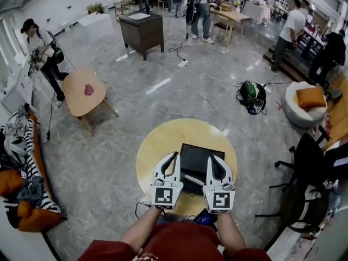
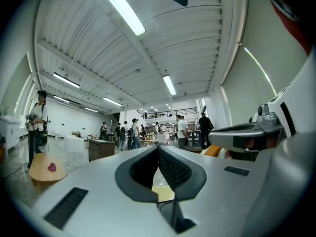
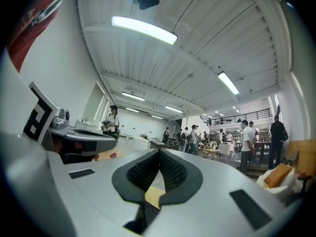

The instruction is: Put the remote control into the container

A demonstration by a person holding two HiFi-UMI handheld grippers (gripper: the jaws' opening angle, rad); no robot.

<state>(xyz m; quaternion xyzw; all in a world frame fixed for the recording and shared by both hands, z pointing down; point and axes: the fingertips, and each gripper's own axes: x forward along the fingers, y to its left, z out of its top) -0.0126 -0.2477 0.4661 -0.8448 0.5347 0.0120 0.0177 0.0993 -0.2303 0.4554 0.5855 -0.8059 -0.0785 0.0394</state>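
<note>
A black square container [image 1: 197, 157] sits in the middle of a round yellow table [image 1: 157, 140]. My left gripper [image 1: 175, 155] and right gripper [image 1: 211, 158] are held level side by side, flanking the container's near part. Both are shut with nothing between the pads, as the left gripper view [image 2: 158, 147] and the right gripper view [image 3: 159, 151] show. A dark flat shape [image 1: 191, 184] lies between the grippers at the container's near edge; I cannot tell if it is the remote. A dark, blue-lit object [image 1: 205, 217] shows by the right hand.
Around the table is grey stone floor with a cable [image 1: 163, 112]. A small wooden table [image 1: 81, 94] stands at left, a dark cabinet [image 1: 142, 30] at the back, a black office chair [image 1: 307, 165] at right, and a white beanbag [image 1: 302, 105]. Several people stand far off.
</note>
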